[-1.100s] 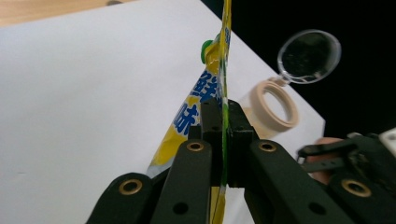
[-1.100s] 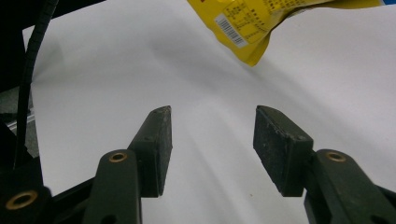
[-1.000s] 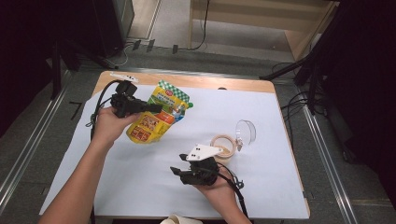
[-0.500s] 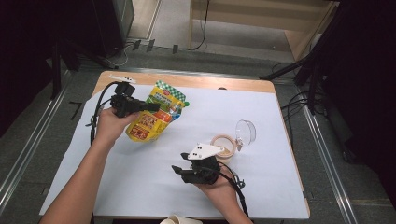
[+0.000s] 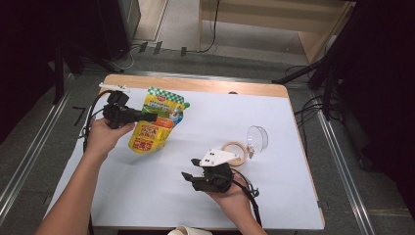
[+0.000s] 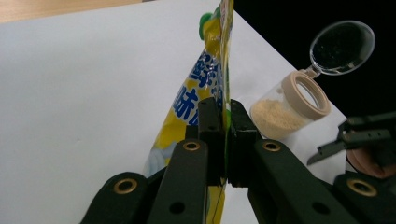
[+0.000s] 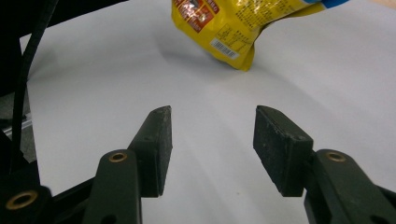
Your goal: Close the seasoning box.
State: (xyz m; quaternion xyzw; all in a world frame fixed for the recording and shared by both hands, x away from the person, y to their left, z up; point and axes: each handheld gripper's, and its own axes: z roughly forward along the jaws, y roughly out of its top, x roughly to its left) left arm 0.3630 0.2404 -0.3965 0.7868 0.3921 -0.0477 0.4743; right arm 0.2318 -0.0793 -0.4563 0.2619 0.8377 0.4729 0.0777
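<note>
Jaws of left gripper point(image 6: 225, 135) pinch pouch point(image 6: 205, 88) edge.

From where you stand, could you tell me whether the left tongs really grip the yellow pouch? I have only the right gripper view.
Observer: Yes, the left tongs are shut on the yellow pouch, its thin edge pinched between the pads.
Operator: Thank you. Is there anything else on the table near my right hand?
Observer: A small open jar lies on its side just beyond your right tongs, as the high view shows.
Operator: Is the jar empty?
Observer: No, the left gripper view shows pale powder inside, and its clear lid hangs open from the rim.
</note>
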